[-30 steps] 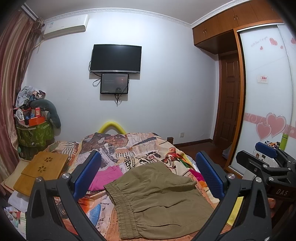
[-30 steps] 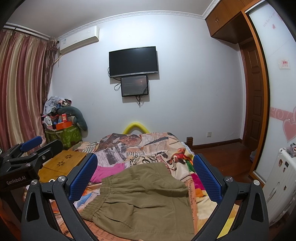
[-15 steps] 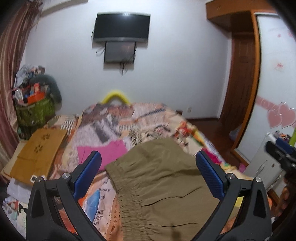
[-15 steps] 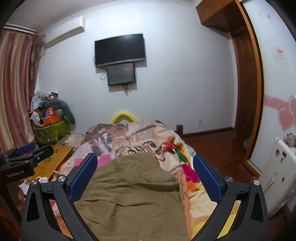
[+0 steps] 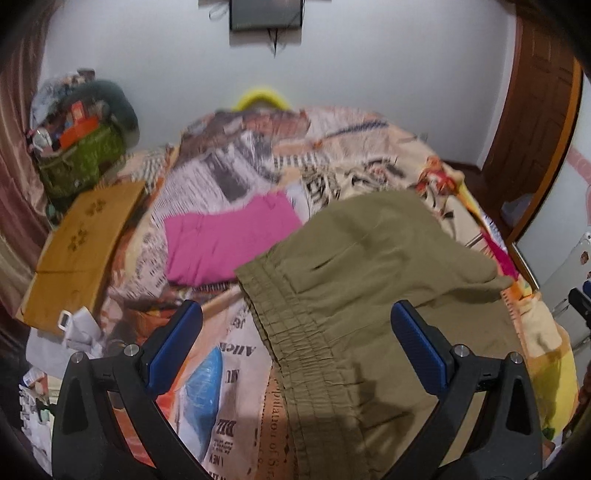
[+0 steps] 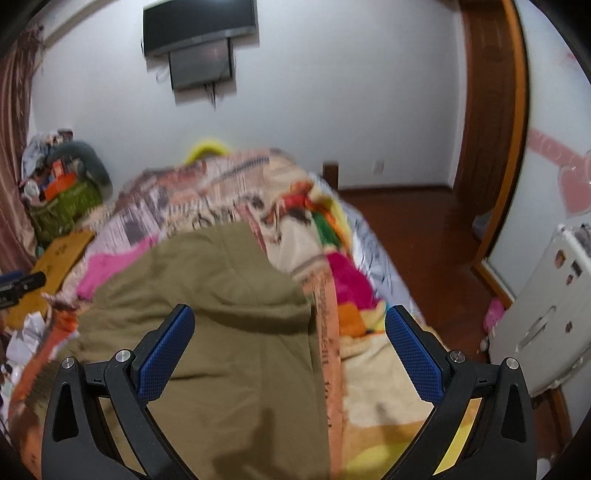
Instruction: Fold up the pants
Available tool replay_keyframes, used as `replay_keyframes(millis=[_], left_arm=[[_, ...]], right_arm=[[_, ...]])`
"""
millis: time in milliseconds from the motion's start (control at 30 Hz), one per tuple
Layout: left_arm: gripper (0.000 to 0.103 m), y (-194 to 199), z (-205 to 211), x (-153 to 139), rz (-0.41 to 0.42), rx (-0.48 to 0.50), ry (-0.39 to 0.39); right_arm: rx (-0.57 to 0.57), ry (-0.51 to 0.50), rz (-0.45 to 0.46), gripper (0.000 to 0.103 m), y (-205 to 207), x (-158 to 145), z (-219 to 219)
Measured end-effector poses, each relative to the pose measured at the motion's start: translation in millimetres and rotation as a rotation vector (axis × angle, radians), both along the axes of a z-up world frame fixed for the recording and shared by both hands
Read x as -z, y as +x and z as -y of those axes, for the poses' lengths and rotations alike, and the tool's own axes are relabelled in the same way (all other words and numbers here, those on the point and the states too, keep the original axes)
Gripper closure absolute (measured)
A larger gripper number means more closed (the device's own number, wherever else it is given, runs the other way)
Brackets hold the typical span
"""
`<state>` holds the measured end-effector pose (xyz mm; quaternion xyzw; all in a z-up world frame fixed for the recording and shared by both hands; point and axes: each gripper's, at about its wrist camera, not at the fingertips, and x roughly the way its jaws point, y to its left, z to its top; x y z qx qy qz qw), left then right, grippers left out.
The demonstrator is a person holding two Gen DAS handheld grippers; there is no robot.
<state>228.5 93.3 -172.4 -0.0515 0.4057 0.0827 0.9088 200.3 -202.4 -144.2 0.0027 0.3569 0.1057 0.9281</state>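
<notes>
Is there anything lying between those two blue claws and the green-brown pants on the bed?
Nothing visible does. Both the left gripper and the right gripper are open with the olive pants directly below and ahead. The pink garment lies off to the side, its near edge under the pants.

right wrist view. right gripper (image 6: pixel 290 345) with blue pads (image 6: pixel 164 356) spread wide, nothing between them, above olive pants (image 6: pixel 207 317) lying on a patterned bedspread (image 6: pixel 295 236). pink cloth (image 6: pixel 99 271) touches the pants' far left edge. wall tv (image 6: pixel 199 24) beyond; white cabinet (image 6: pixel 543 314) at right. picture blurred.
</notes>
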Motion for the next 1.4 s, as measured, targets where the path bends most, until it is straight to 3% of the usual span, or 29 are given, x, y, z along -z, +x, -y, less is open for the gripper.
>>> replay_keyframes(millis=[233, 367, 500, 567, 633, 800, 867, 1033, 1100, 1233, 1333, 1400], left_arm=[[0.0, 41, -7, 41, -0.148, 0.036, 0.063], [0.0, 58, -15, 65, -0.225, 0.049, 0.058], [0.003, 68, -18, 82, -0.27, 0.074, 0.053], [0.012, 72, -18, 92, -0.303, 0.092, 0.038], [0.014, 76, -18, 100, -0.329, 0.109, 0.015], [0.014, 78, -18, 110, -0.336, 0.139, 0.016], [0.014, 78, -18, 113, -0.332, 0.149, 0.031], [0.014, 77, -21, 117, -0.316, 0.143, 0.092], [0.014, 77, -24, 120, -0.314, 0.147, 0.118], [0.014, 78, -32, 123, -0.324, 0.133, 0.131], [0.014, 78, -36, 127, -0.316, 0.132, 0.185], [0.014, 78, -40, 129, -0.317, 0.143, 0.162]], right_arm=[[-0.068, -0.034, -0.133, 0.002, 37, 41, 1], [-0.09, -0.034, -0.172, 0.005, 61, 59, -4], [-0.087, 0.034, -0.236, 0.017, 80, 78, 3], [-0.088, 0.069, -0.267, 0.022, 87, 88, 6], [-0.088, 0.091, -0.302, 0.034, 93, 96, 7], [-0.121, 0.108, -0.349, 0.059, 104, 110, 1], [-0.137, 0.084, -0.348, 0.062, 107, 113, -3], [-0.155, -0.012, -0.352, 0.09, 112, 123, -11], [-0.157, -0.038, -0.357, 0.095, 114, 125, -12], [-0.161, -0.05, -0.382, 0.097, 115, 126, -13], [-0.174, -0.046, -0.402, 0.097, 113, 125, -15], [-0.191, -0.032, -0.413, 0.097, 108, 123, -15]])
